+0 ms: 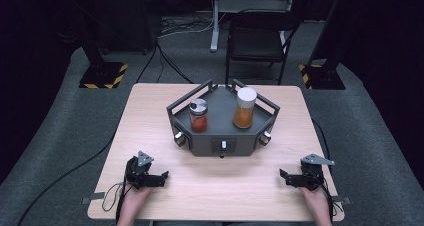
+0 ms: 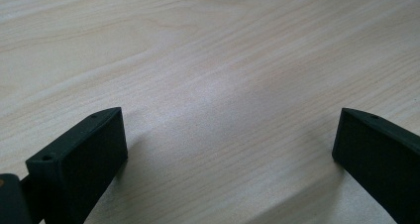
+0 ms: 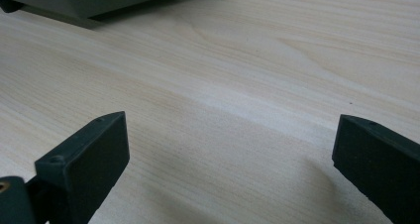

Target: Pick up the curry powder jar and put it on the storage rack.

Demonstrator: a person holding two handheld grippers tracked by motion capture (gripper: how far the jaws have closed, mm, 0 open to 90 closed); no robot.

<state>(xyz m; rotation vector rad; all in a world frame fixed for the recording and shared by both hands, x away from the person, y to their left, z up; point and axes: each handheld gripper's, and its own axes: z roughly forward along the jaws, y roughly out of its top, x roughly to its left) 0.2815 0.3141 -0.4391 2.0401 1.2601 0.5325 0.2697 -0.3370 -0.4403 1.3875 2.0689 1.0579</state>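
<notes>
Resting low at the near edge of the table (image 1: 150, 111), your left gripper (image 1: 161, 178) sits with its jaws spread wide and nothing but bare wood between them; the left gripper view shows the same light grain running across the gap. Your right gripper (image 1: 285, 177) lies at the opposite near corner, jaws likewise spread and holding nothing, pointing in toward the middle.

Between and beyond them stands the dark tray (image 1: 222, 145), well apart from both grippers, with open tabletop all the way to it. The small jar (image 1: 198, 115) with red contents and a grey cap stands upright in the tray's left half. The tall jar (image 1: 245, 107) with orange contents and a white lid stands upright in the right half, clear of the small one. The tray's raised rail runs around both jars. Two knobs stick out at the tray's front corners, and a small handle sits at the front centre.

In the right gripper view the tray's base (image 3: 84, 3) crosses the top left, far ahead of the jaws.

Past the table a black chair (image 1: 260, 41) stands on the grey floor.
</notes>
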